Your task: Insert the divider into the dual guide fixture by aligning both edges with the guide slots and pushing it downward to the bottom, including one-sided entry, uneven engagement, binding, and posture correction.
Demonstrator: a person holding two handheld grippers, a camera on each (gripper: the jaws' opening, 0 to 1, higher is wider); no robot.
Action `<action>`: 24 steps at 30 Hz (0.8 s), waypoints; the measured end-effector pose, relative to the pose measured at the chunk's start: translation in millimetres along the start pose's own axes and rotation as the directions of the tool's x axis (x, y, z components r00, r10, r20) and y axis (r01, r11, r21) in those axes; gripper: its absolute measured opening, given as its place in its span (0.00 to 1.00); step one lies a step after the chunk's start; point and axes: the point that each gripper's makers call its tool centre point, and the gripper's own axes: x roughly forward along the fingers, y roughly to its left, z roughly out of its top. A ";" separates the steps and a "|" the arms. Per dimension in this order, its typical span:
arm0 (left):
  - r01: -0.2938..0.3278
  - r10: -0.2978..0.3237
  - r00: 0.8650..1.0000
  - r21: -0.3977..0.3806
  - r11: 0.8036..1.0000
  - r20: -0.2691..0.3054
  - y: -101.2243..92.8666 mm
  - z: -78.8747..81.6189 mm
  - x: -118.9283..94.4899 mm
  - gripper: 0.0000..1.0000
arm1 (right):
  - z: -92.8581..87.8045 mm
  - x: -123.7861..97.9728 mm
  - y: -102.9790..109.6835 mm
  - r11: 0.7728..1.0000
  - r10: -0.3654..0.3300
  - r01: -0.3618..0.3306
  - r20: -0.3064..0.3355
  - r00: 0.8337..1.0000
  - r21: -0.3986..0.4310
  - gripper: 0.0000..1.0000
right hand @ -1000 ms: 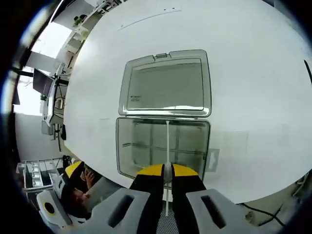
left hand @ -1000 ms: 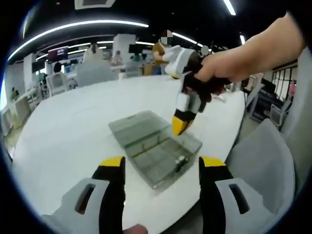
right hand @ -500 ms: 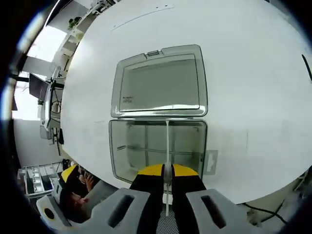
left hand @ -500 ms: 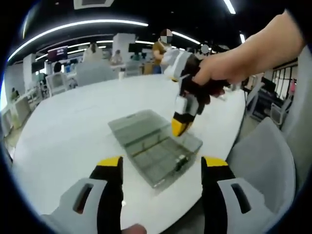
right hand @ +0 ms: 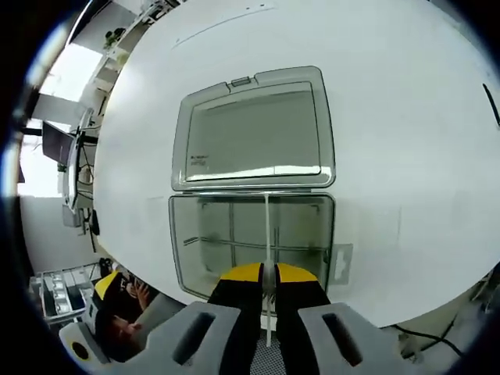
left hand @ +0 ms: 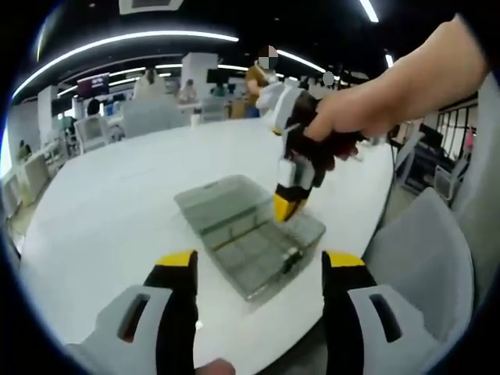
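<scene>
we hold the thin divider (right hand: 267, 226) edge-on in our right gripper (right hand: 267, 275), jaws pinched on it, above the open clear box (right hand: 251, 238) on the white table (right hand: 406, 117), probably to meet its guide slots squarely, while our left gripper (left hand: 260, 269) waits wide and empty nearby.

In the right gripper view, the lower end of the thin divider (right hand: 267, 234) disappears between the closed yellow tips of the right gripper (right hand: 267, 273), so its full length cannot be told. Whether its far edge sits in a slot of the clear box (right hand: 187, 250) is too fine to tell. In the left gripper view, the person's hand (left hand: 367, 109) is cut off at the upper right.
</scene>
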 end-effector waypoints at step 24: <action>-0.008 0.008 1.000 -0.002 1.000 0.006 1.4 1.2 -0.6 0.61 | -0.9 3.4 0.3 1.000 -0.012 0.012 -0.015 1.000 0.008 0.00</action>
